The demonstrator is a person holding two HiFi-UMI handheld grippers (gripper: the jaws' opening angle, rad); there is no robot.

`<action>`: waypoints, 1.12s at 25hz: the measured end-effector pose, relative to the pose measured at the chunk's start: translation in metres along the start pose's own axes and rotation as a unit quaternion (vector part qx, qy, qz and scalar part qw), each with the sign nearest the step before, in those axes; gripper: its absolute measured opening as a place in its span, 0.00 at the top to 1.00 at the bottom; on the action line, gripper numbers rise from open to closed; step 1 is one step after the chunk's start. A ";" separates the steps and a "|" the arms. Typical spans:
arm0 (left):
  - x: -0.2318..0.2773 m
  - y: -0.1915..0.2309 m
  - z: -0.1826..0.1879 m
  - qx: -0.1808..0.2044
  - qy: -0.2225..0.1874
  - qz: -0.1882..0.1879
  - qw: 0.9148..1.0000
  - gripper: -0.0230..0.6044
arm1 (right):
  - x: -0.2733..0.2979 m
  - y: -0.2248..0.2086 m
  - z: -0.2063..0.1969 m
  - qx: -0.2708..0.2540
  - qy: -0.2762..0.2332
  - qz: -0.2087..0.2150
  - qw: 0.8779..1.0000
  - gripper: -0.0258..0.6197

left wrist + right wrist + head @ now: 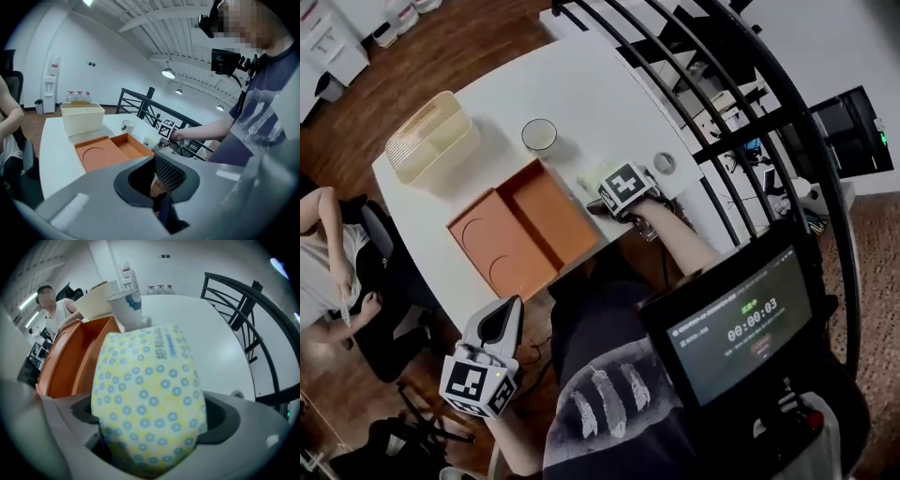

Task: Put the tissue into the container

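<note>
The tissue pack [597, 175], yellow with blue dots, lies on the white table [581, 84] just right of the orange tray. My right gripper [604, 191] reaches it from the table's near edge. In the right gripper view the tissue pack [149, 390] fills the gap of my right gripper [150, 432], whose jaws stand wide at its two sides, open. The cream container [431, 141] stands at the far left corner, also in view as the cream container [96, 298]. My left gripper [500, 317] hangs below the table's edge, shut and empty, as the left gripper [157, 183] view shows.
An orange two-part tray [520, 230] lies mid-table. A glass cup [539, 134] stands behind it, close past the pack as the glass cup [126, 310]. A small round object [664, 162] sits at the right edge. A black railing [722, 94] runs right. A seated person [328, 253] is at left.
</note>
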State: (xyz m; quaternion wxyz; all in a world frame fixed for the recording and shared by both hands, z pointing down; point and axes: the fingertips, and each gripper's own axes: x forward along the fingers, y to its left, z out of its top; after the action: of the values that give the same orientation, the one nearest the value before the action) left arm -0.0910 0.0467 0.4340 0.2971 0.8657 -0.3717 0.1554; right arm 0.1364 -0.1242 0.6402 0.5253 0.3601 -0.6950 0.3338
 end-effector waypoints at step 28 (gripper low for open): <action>-0.014 0.019 -0.003 0.027 -0.003 0.022 0.999 0.94 | -0.049 0.175 0.058 -0.014 -0.067 0.146 0.987 0.16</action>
State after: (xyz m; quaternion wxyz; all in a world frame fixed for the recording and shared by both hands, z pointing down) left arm -0.1147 0.0457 0.4367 0.2686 0.8655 -0.3875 0.1690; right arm -0.0319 -0.0754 0.5641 0.4284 0.2688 -0.7783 0.3721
